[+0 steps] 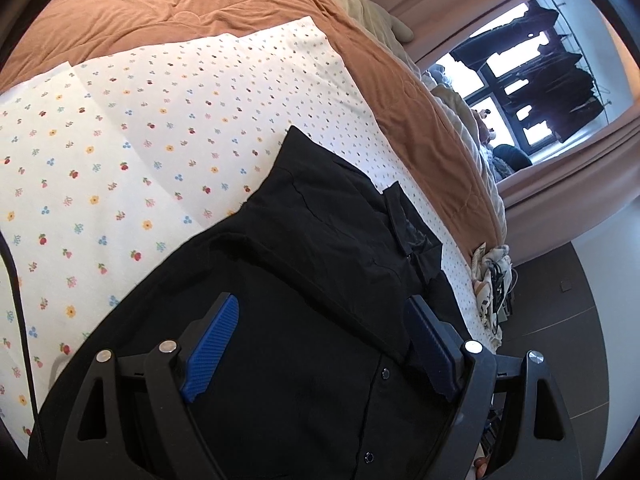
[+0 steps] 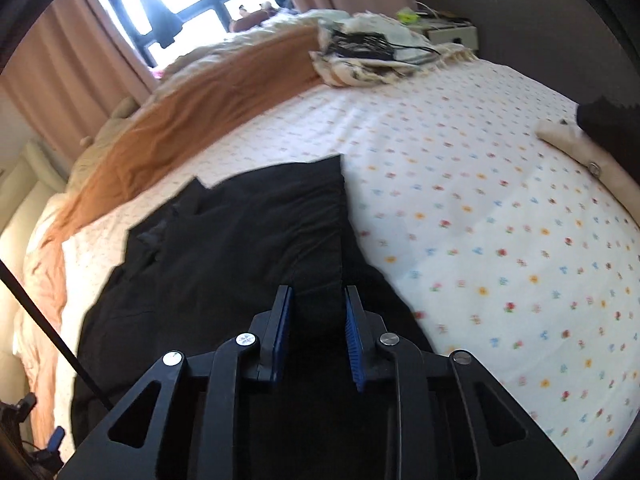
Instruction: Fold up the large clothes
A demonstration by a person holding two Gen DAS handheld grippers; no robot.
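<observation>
Partly cut off below, black shirt (image 1: 320,248) blurs rightward.

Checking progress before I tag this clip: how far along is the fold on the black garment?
Partly done. The black shirt lies on the floral sheet, bunched, with parts already turned over onto it. In hand: the right gripper has a raised fold of the cloth between narrow jaws; whether they pinch it is unclear. The left gripper is wide open over the button placket. Left: flattening and the final folds.

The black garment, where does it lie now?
The black garment lies on the floral sheet, beside the orange blanket, in both wrist views directly under the grippers.
</observation>
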